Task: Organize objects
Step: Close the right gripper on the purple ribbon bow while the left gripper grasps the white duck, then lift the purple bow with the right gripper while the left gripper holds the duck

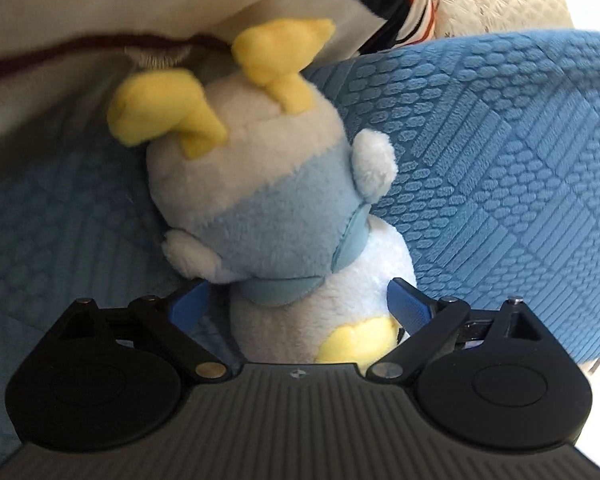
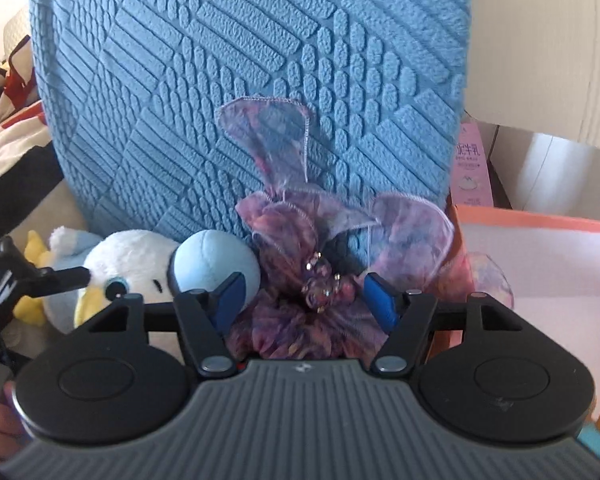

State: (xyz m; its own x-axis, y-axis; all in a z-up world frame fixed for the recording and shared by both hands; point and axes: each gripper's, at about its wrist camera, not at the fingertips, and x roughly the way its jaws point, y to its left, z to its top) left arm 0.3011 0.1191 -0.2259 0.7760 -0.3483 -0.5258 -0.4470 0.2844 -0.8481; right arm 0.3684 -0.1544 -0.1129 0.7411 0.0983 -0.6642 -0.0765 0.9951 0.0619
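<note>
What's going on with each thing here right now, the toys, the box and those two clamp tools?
Plush penguin: head between the left hand-held gripper's fingers, lying against the blue cushion.
Purple scrunchie: between the right hand-held gripper's fingers.
Left hand-held gripper: closed on the plush.
Right hand-held gripper: closed on the scrunchie.
Pink box: open.

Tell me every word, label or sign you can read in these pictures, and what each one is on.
"牛乳": on the pale pink carton behind the orange-rimmed box; the character before it is only partly legible.
Smaller print lower on that carton: too small and blurred to read.
Small round emblem on each gripper's grey ribbed body: no legible letters.
Left wrist view: no other text.
</note>
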